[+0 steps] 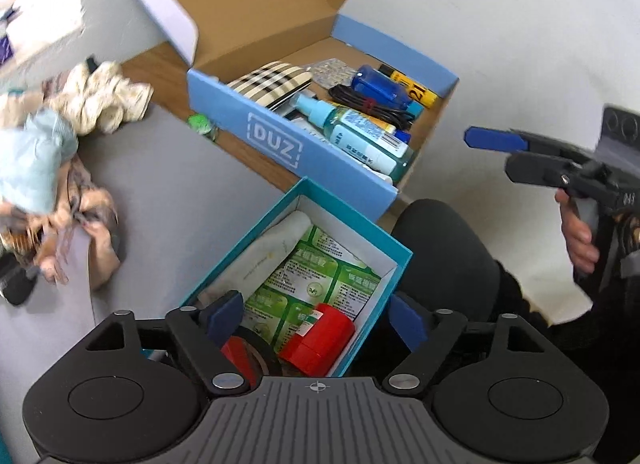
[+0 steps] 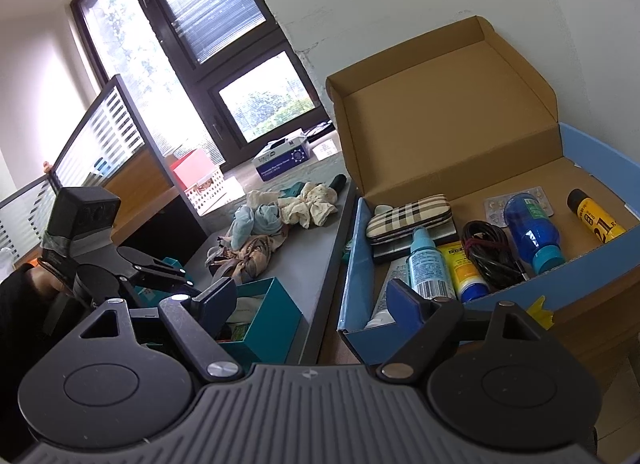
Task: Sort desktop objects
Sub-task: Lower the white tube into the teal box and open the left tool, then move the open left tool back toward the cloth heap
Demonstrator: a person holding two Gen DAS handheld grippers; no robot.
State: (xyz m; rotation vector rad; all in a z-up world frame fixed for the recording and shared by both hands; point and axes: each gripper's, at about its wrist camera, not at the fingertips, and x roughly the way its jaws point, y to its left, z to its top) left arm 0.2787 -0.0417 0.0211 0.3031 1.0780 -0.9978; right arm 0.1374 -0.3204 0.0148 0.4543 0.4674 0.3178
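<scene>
Between the wide-apart, empty jaws of the left gripper [image 1: 316, 316] sits the open teal cardboard box [image 1: 394, 250], holding a red plastic canister [image 1: 320, 342] on green leaflets. Beyond it lies the blue-sided carton [image 1: 276, 142] packed with bottles. Right gripper [image 2: 316, 298] also gapes empty. Whether sorting is finishing or midway is unclear: crumpled cloths [image 1: 100, 98] lie leftward on the grey worktop [image 1: 180, 200].

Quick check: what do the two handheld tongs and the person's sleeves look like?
Both tongs, left tongs and right tongs, have black linkage arms, blue finger pads, silver pivot screws and a ribbed grey base with a crosshair mark. The sleeve is black.
</scene>
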